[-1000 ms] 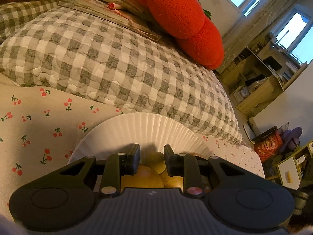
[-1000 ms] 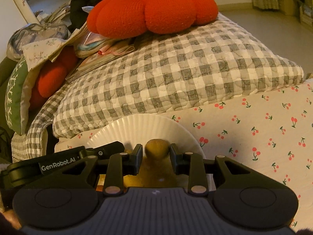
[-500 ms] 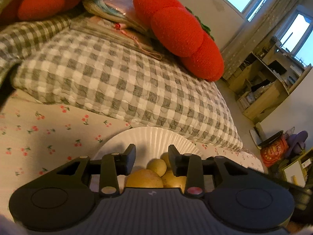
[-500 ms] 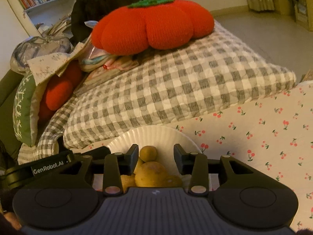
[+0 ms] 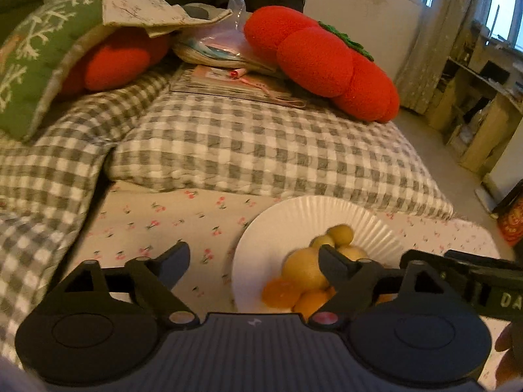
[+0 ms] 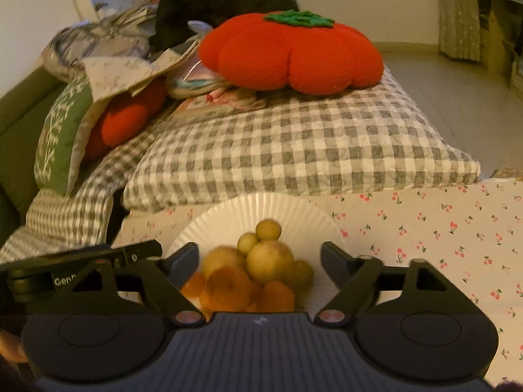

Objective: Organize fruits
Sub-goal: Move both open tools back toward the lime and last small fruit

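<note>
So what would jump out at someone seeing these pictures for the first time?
Probably the big red tomato-shaped cushion, sitting on the grey checked quilt at the back. Then the white paper plate on the cherry-print sheet, piled with yellow and orange fruit. Both black grippers, left and right, hang open just in front of it.

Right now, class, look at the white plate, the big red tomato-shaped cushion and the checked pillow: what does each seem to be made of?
White plate: probably paper, matte, with a finely fluted, pleated rim.
Red tomato-shaped cushion: fuzzy fleece or knit fabric over soft stuffing; puffed lobes, green fabric leaf on top.
Checked pillow: woven cloth, likely cotton, puckered and quilted looking, matte.
</note>
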